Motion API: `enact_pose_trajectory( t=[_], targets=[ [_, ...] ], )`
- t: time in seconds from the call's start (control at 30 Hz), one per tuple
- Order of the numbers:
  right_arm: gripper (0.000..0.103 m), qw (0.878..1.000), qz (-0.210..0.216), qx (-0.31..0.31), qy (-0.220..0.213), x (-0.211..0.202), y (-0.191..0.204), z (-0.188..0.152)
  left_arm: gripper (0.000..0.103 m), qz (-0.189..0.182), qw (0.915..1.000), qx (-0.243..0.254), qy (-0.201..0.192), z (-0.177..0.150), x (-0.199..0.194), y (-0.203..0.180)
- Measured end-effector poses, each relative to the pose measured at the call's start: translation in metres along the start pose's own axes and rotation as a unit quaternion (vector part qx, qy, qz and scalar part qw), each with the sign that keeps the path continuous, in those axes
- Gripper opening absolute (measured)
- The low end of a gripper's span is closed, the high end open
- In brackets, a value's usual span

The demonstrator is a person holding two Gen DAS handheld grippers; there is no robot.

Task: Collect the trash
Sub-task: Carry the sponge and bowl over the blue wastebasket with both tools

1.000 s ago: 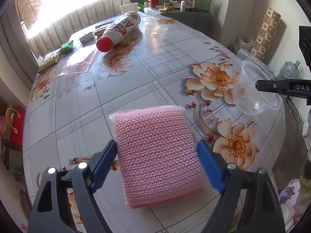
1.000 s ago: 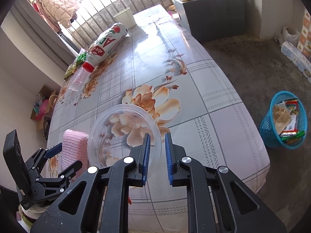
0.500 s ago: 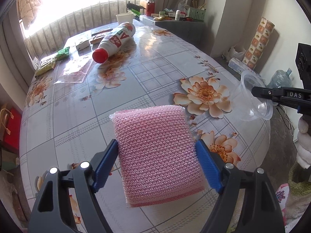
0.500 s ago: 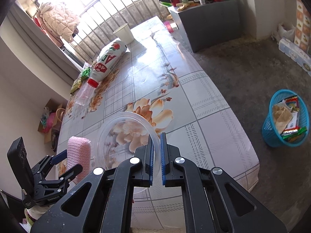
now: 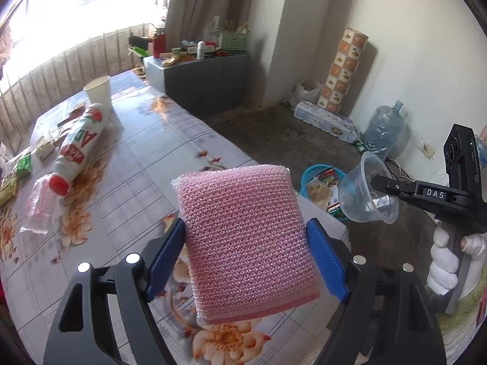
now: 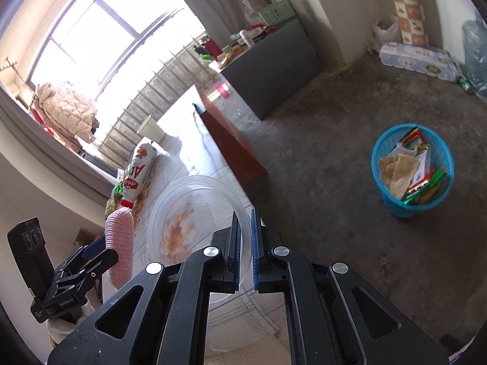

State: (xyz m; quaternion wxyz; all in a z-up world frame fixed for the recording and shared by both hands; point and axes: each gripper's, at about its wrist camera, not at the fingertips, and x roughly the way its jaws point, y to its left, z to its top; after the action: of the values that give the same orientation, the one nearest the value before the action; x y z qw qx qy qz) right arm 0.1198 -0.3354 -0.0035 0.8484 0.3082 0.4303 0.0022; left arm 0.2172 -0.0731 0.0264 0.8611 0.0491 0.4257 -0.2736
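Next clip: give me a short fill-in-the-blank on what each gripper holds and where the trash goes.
The left gripper is clamped on a pink ____.
The right gripper pinches the rim of a clear plastic ____.
The trash basket on the floor is coloured ____.
The red-capped bottle on the table is lying on its ____.

Missing words: sponge; cup; blue; side

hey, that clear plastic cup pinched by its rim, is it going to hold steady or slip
The clear plastic cup looks thin-walled, so probably light and flexible. The right gripper pinches only its rim, so it may swing or slip. The walls would likely buckle under a harder squeeze.
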Motion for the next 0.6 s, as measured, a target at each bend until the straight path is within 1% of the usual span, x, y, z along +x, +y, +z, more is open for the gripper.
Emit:
enact_pose_trajectory(
  t=[0.1, 0.17, 0.3, 0.4, 0.5, 0.6],
  targets=[
    [0.005, 0.998, -0.035, 0.037, -0.034, -0.026, -0.043, 0.009, 0.079, -0.054, 0.9981, 0.022, 0.021, 0.031, 0.029, -0.037],
    [0.005, 0.995, -0.060, 0.065, -0.055, -0.041, -0.073, 0.013, 0.079, -0.101, 0.9933, 0.031, 0.045, 0.050, 0.053, -0.062],
    [0.005, 0.985, -0.093, 0.122, -0.082, -0.060, -0.129, 0.014, 0.079, -0.156, 0.9829, 0.033, 0.092, 0.083, 0.110, -0.116],
    [0.005, 0.978, -0.109, 0.152, -0.090, -0.063, -0.162, 0.012, 0.079, -0.166, 0.9765, 0.033, 0.133, 0.100, 0.160, -0.156],
    [0.005, 0.973, -0.121, 0.177, -0.090, -0.057, -0.189, 0.013, 0.079, -0.157, 0.9725, 0.039, 0.168, 0.111, 0.210, -0.188],
    [0.005, 0.968, -0.131, 0.196, -0.087, -0.044, -0.214, 0.019, 0.079, -0.146, 0.9691, 0.044, 0.194, 0.118, 0.258, -0.214]
  ],
)
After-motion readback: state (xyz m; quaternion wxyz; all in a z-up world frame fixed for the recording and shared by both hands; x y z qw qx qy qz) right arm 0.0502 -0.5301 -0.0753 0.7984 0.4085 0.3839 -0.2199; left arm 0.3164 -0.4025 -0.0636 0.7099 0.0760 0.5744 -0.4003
